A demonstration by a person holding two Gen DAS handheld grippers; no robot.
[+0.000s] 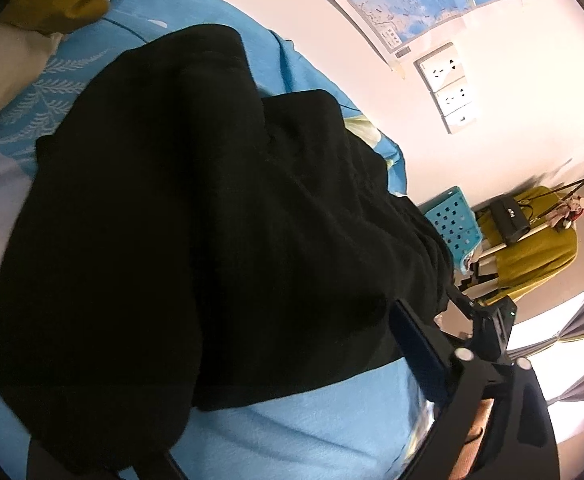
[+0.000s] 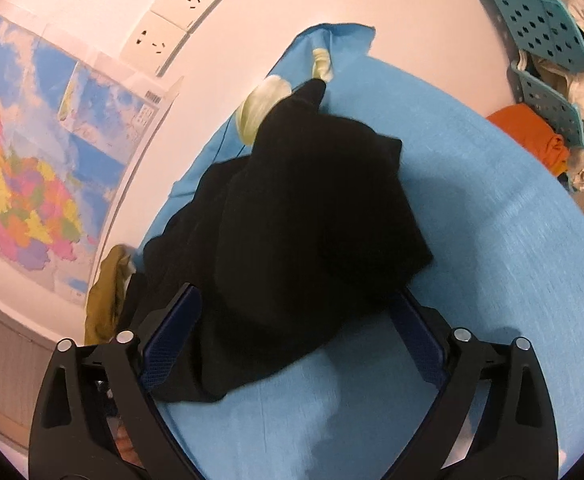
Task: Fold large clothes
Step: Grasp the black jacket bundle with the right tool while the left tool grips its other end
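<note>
A large black garment (image 1: 211,232) lies bunched in thick folds on the blue bed sheet (image 1: 312,432). In the left wrist view it fills the frame and covers my left finger; only the right finger (image 1: 416,344) shows, at the cloth's edge. My left gripper (image 1: 283,380) looks open over the garment. In the right wrist view the black garment (image 2: 312,220) lies between both fingers of my right gripper (image 2: 296,308), which is open wide and not pinching the cloth. The right gripper's left finger (image 2: 171,332) rests against the fabric.
A wall with a map (image 2: 31,168) and sockets (image 2: 171,20) runs along the bed. Teal perforated baskets (image 2: 548,32) with clothes and an orange cloth (image 2: 532,132) stand past the bed. An olive cloth (image 2: 103,292) lies near the wall. A mustard garment and black bag (image 1: 532,240) hang nearby.
</note>
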